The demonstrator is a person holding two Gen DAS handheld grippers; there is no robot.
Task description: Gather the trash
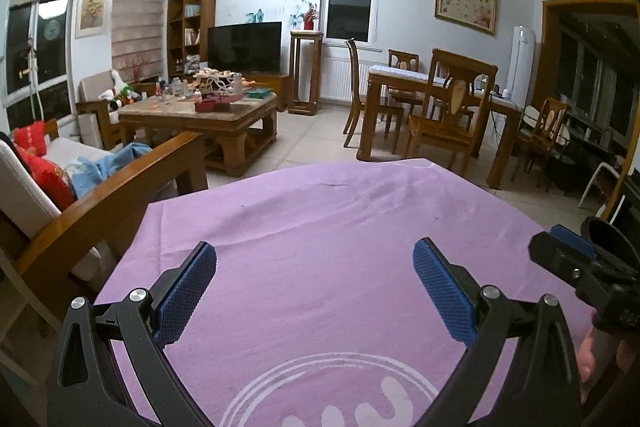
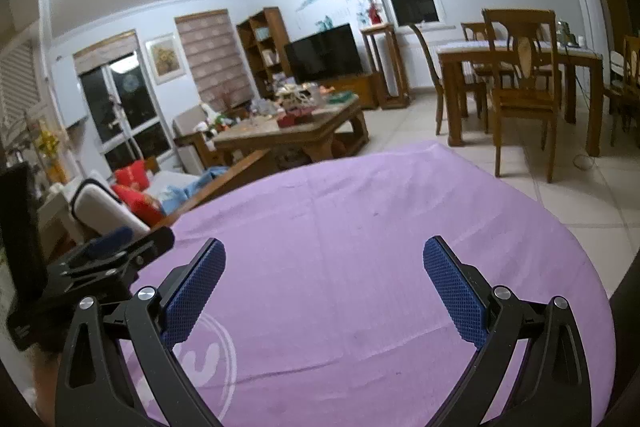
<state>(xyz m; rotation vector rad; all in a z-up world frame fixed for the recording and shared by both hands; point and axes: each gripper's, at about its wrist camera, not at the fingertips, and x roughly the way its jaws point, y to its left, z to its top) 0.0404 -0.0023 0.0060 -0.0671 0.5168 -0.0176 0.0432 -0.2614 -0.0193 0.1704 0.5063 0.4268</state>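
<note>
a living room, lit from a bright ceiling light. nearest, filling the lower half of both views, a purple cloth (image 1: 320,227) with a white circular print (image 1: 332,387), spread flat over a table, wrinkled, bare under the grippers. no trash visible on it. beyond on the left, a wooden sofa (image 1: 120,195) with red cushions (image 1: 44,171) and a blue fabric heap. further back, a cluttered coffee table (image 1: 208,111), then a dark tv (image 1: 245,46). to the right, a dining table (image 1: 432,87) ringed by wooden chairs.

left gripper (image 1: 316,291): blue-padded fingers spread wide, nothing between, hovering over the cloth. right gripper (image 2: 324,291): likewise spread wide, holding nothing, just beside the left one.
</note>
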